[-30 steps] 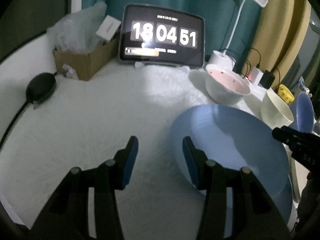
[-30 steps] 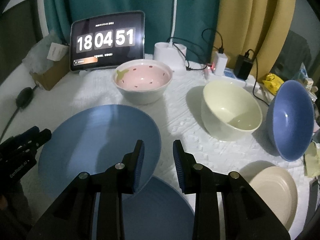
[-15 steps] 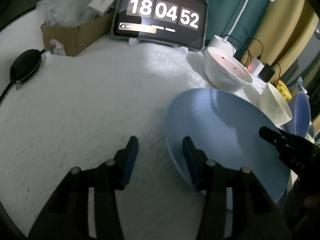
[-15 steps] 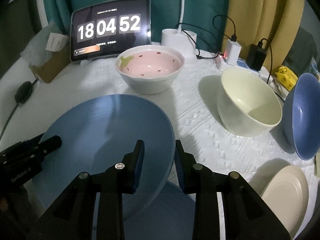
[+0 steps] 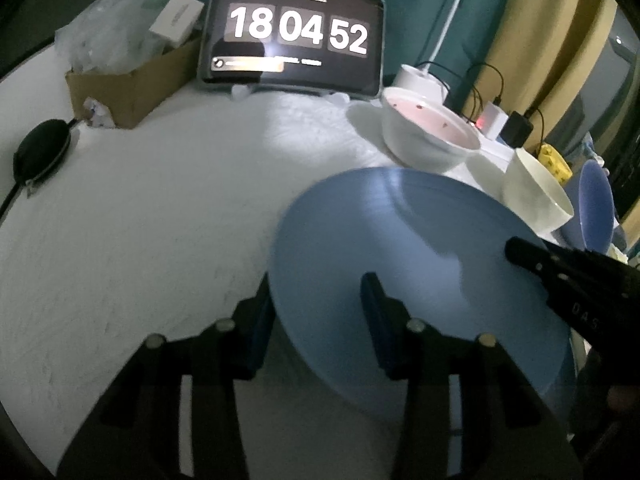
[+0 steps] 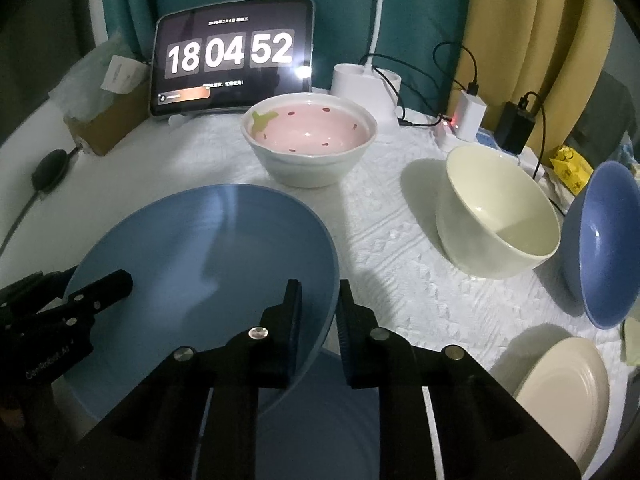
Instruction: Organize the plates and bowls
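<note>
Early stage: large light-blue round plate [image 6: 208, 264] tilted, rim between both grippers' fingers; right gripper [image 6: 318, 300] closing to pinch, left gripper [image 5: 316, 300] closing, contact unclear. Pink strawberry bowl [image 6: 308, 140], cream bowl [image 6: 496, 216], dark-blue bowl [image 6: 604, 240], beige plate [image 6: 560, 392] unsorted on tabletop [image 6: 380, 216].

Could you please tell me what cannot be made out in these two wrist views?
- Right wrist view: the darker blue plate is mostly hidden by the right gripper and the light blue plate.
- Both views: the small text on the tablet is too small to read.
- Left wrist view: the blue bowl is cut off near the edge.
</note>
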A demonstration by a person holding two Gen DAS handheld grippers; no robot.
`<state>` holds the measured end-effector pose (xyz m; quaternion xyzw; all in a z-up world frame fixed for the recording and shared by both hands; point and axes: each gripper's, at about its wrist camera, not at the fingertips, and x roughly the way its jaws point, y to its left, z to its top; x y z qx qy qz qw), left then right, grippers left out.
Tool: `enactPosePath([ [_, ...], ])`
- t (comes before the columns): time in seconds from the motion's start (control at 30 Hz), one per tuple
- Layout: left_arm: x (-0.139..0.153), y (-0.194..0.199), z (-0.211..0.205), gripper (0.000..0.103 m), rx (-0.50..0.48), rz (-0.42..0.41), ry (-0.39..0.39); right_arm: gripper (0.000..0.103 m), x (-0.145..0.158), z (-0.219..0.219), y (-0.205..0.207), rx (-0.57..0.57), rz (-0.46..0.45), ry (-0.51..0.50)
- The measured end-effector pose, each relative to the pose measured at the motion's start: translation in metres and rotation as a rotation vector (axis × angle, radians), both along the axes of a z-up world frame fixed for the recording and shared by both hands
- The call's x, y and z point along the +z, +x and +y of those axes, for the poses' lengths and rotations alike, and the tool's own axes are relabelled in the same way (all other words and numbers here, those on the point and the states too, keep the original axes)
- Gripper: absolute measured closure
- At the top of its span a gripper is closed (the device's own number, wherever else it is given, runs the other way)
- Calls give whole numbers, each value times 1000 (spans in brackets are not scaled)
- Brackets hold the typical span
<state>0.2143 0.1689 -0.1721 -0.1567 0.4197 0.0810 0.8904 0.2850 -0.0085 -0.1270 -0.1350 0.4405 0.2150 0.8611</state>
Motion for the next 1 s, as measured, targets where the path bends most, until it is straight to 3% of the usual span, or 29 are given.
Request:
enactPosePath([
  [0.07, 0, -1, 0, 66, 2, 2, -2, 85, 1, -2, -1, -2, -1, 1],
  [1.0, 41, -26, -51, 66, -68, -85, 66, 85, 40, -58, -33, -74, -81, 68],
])
